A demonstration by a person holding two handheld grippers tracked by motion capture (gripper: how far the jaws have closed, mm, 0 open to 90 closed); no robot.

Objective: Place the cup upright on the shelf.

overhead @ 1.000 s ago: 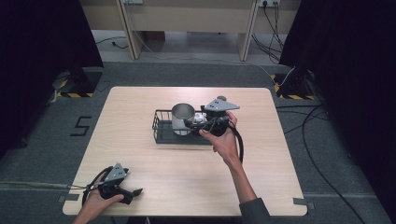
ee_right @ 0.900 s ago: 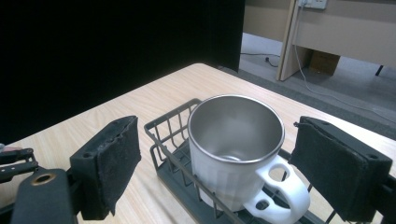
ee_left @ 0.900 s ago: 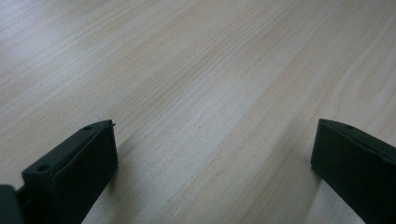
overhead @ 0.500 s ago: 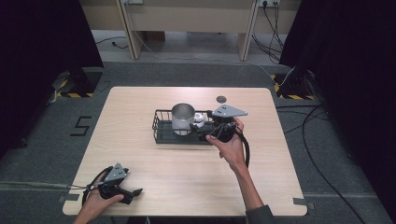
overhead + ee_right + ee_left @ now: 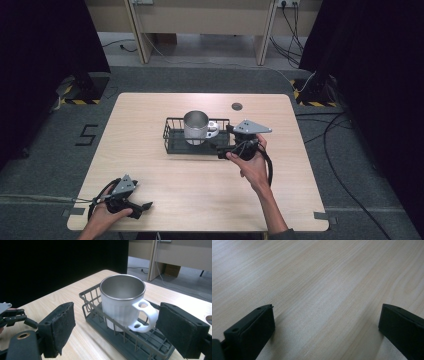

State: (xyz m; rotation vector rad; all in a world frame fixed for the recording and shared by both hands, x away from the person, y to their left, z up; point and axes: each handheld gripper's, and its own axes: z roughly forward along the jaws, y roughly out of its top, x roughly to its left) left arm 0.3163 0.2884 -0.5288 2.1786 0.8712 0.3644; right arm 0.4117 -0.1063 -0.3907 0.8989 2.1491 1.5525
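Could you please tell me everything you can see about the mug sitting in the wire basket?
The mug has a white, faintly ribbed outer wall, a dull metal lining and rim, and a white handle with two holes. It stands upright and empty in the dark wire basket, toward one end, its base on the basket floor. Its handle points toward the right gripper, whose open jaws stand apart from it; nothing else touches it.

Overhead plus two low tabletop [image 5: 200,200] close-ups

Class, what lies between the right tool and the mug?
The wire basket's near wall stands between the right tool and the mug, seen in the right gripper view.
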